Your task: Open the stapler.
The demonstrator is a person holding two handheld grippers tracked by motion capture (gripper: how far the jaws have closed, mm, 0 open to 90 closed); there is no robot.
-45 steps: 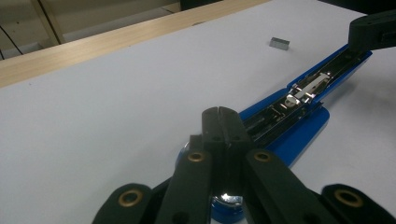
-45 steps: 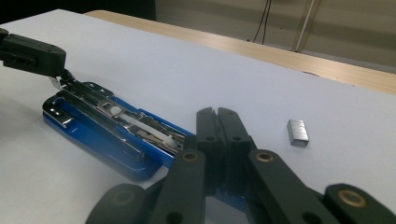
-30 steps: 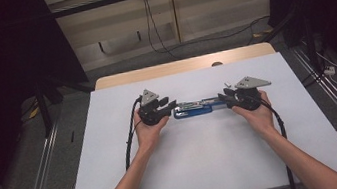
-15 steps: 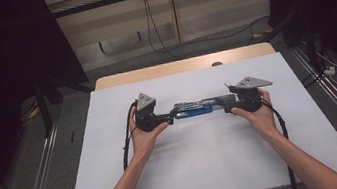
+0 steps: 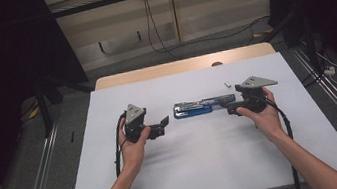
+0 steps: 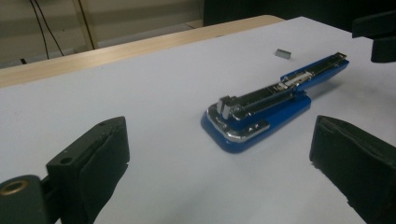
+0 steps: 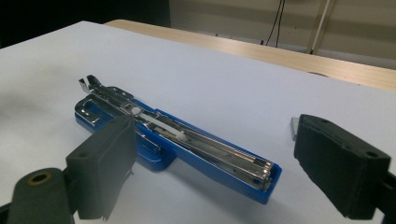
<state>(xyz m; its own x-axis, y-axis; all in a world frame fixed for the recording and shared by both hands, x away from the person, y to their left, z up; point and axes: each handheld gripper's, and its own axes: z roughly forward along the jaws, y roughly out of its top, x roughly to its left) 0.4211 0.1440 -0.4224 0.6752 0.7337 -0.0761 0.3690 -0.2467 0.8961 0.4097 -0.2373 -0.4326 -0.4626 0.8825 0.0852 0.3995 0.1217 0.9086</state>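
The long blue plastic stapler with its shiny metal staple channel laid open [image 5: 199,106] lay flat on the white sheet covering the table [image 5: 208,169], a little past the middle of the sheet, its length running from nine o'clock to three o'clock in the high view. My left tongs [image 5: 163,124] sat just off its nine o'clock end, apart from it; their jaws had just been opening and stood spread wide with nothing between them. In the left gripper view the stapler [image 6: 271,105] rested on the sheet ahead of the two black pads, towards one o'clock, untouched.

My right tongs [image 5: 229,107] were at the stapler's three o'clock end. Their jaws had just been opening too, and they stood spread. In the right gripper view the stapler's near end [image 7: 187,144] lay between the two pads, and neither pad pressed on it. A small grey strip of staples [image 5: 227,84] lay on the sheet at about one o'clock from the stapler, just beside my right tongs.
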